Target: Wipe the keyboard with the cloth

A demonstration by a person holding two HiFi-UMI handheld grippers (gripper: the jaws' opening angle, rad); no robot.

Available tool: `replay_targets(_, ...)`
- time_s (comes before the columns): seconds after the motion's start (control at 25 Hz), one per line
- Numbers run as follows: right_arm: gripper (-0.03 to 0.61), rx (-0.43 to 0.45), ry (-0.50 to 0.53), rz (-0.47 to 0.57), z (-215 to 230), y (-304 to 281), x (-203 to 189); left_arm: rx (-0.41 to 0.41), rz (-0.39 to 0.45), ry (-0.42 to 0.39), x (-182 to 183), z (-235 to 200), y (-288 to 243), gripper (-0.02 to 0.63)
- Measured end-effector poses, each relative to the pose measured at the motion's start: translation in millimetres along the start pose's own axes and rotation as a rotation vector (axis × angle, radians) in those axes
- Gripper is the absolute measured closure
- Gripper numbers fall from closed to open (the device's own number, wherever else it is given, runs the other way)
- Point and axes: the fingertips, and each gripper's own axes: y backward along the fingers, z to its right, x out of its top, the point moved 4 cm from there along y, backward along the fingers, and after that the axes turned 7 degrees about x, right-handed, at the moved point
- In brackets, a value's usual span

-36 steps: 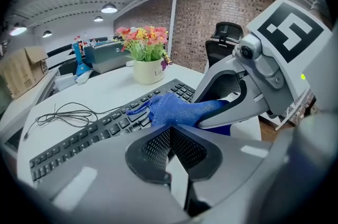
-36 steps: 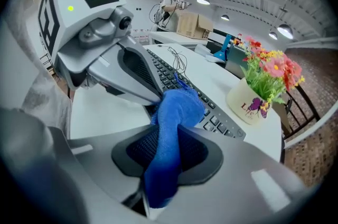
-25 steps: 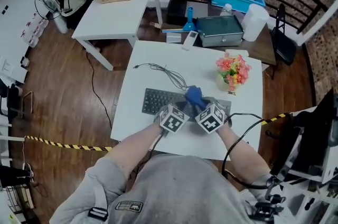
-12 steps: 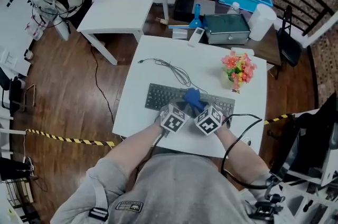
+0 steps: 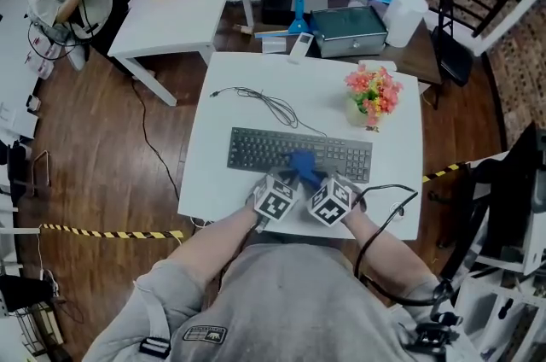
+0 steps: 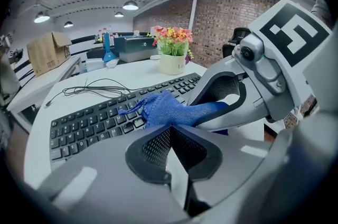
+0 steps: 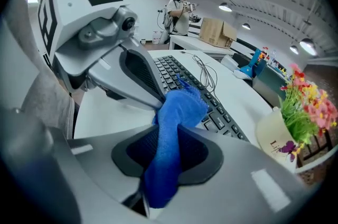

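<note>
**Worktop** (image 5: 209, 189): white and carrying all that follows. A person is seated at its near edge with tongs in each hand.

**Cable** (image 5: 266, 105): a loose dark lead, coiled behind the keyboard's left half and clear of the wiping.

**Keyboard** (image 5: 256, 149): dark, laid lengthwise across the worktop. Its left stretch is seen bare, and the cloth is on the keys near its middle.

**Left tongs** (image 6: 169, 132): the jaws are brought together with nothing plainly between them. The tips are set against the near edge of the cloth, close beside the right pair. Whether a corner is nipped cannot be told.

**Cloth** (image 7: 177, 112): blue and bunched. One end is clamped, and the free end is spread over the front rows of keys.

**Right tongs** (image 7: 168, 132): closed on the cloth, which is drawn through the jaws and hangs out behind them.

**Flowers** (image 5: 373, 92): set in a pale pot behind the keyboard's right end, apart from it.

**Step in hand**: judged to be the wipe itself. The cloth is pressed to the middle keys and both ends of the keyboard are not yet covered.

**Next move**: the cloth would need to be dragged along the rows toward one end. Light downward pressure should be kept so the free end stays flat on the keys. The right grip should be held firm, and the pot should be given room on any stroke to the right.
</note>
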Motion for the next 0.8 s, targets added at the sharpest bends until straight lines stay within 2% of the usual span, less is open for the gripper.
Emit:
replay_targets(0.24,0.469,-0.006,0.027,0.001,13.6,-1.0,16.5,0.018,0.017,0.014,5.7,-15.8,3.7,0.62)
replay_targets(0.52,0.469,-0.019,0.093,0.03,50.1,-13.7,64.3,0.1,0.057,0.078,18.2,-69.1,6.0,0.62)
replay_targets(0.8,0.469,0.01,0.133,0.021,73.0,-39.5,97.7,0.155,0.053,0.142,23.5,-113.1,11.8,0.62)
